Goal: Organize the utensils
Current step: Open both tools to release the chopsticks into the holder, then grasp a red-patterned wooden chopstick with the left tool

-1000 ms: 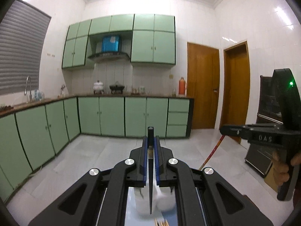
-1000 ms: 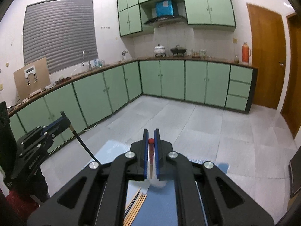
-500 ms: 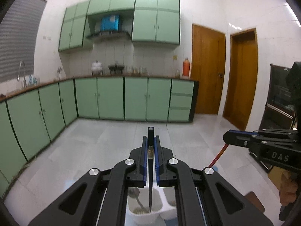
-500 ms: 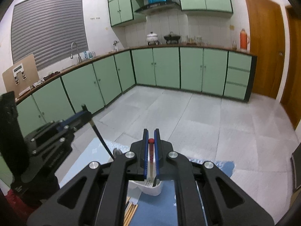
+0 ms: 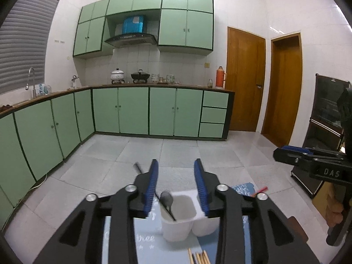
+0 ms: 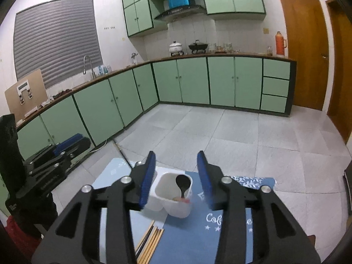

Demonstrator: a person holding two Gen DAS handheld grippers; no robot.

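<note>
Your left gripper (image 5: 176,182) and right gripper (image 6: 176,173) both stand with jaws apart, empty, above the white holder (image 6: 170,194); a spoon (image 6: 182,183) stands inside it, chopsticks (image 6: 151,242) lie beside.

Pale green cabinets (image 5: 134,110) wrap the corner under white tiled walls (image 5: 242,6). Grey floor tiles (image 6: 253,132) shine, two wooden doors (image 5: 245,79) stand shut, and a grey blind (image 6: 57,39) covers the window.
</note>
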